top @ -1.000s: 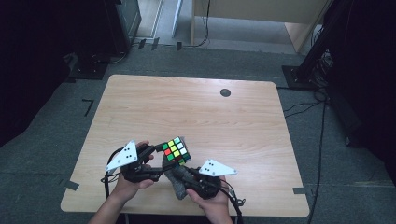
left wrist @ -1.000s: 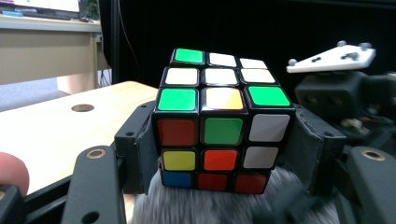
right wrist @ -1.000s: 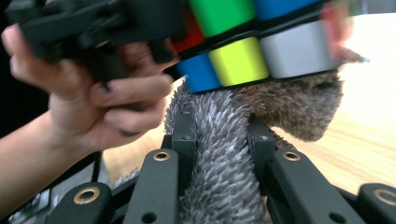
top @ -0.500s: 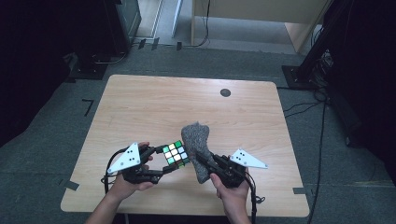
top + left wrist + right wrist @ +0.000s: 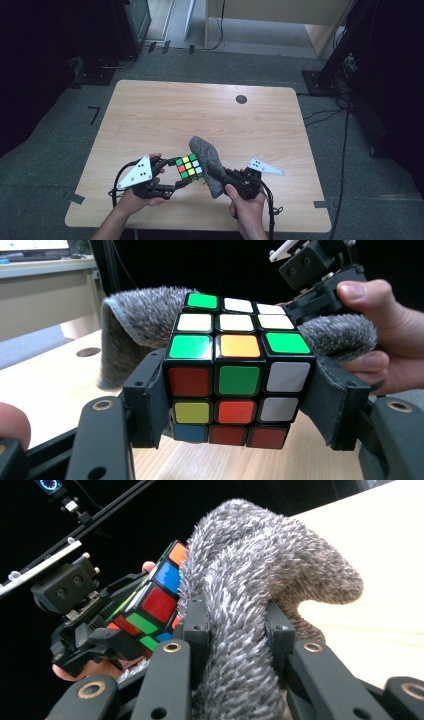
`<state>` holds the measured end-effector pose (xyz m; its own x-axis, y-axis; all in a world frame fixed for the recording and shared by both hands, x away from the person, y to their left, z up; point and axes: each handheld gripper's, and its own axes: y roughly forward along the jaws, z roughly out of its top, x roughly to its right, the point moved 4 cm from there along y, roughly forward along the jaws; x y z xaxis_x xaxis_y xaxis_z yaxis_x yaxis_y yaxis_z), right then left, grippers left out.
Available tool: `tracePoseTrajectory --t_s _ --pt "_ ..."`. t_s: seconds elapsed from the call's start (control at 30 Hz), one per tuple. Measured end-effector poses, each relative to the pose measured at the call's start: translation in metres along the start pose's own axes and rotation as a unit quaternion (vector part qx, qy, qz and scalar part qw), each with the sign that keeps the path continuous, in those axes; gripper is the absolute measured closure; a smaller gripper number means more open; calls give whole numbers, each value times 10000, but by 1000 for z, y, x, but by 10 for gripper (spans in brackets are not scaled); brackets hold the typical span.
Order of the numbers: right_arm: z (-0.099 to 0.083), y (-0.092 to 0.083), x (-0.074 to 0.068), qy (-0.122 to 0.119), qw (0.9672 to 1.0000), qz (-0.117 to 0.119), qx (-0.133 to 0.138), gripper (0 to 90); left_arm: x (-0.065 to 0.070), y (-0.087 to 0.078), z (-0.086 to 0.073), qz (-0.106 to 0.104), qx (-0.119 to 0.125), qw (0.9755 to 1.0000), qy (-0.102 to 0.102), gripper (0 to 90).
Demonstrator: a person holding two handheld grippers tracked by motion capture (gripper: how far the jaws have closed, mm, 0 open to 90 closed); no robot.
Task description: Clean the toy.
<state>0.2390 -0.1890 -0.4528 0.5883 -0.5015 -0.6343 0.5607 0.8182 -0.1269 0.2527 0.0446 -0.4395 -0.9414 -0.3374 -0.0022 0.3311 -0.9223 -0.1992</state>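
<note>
puzzle cube [image 5: 189, 167] sits above the near middle of the wooden table [image 5: 150, 115], held off the surface, clamped on two opposite sides by the left gripper [image 5: 172, 175]. in the left gripper view the cube [image 5: 235, 371] fills the space between both black jaws, pads pressed flat on its side faces, green/orange/green row at the top front edge, white stickers on the top face. grey fuzzy cloth [image 5: 207, 162] lies against the cube's far-right side, touching it; it is pinched by the right gripper [image 5: 222, 175], jaws clenched on a fold of it. in the right gripper view the cloth [image 5: 260, 595] bulges up between the jaws and flops over to the right, covering part of the cube [image 5: 155, 600], which shows just left of it. cloth stands between the right gripper and the cube. around: small dark round hole [image 5: 241, 99] in the table far side, well apart. grey floor, black tape marks, dark stands beyond the table.
</note>
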Motion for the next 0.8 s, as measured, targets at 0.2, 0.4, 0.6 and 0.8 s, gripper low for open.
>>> tracePoseTrajectory --t_s 0.2,0.4,0.6,0.8 --pt "15 -11 -14 -233 9989 234 321 710 5 10 -9 346 -550 9963 560 344" --pt "13 -7 -40 -1113 9937 48 120 699 12 25 -16 571 -944 9913 713 344" --pt "-6 13 -44 -1729 9830 -317 -527 701 16 29 -14 679 -1091 9886 781 345" --pt "14 -11 -14 -1409 9830 -1174 -65 712 11 23 -12 645 -957 9910 676 344"
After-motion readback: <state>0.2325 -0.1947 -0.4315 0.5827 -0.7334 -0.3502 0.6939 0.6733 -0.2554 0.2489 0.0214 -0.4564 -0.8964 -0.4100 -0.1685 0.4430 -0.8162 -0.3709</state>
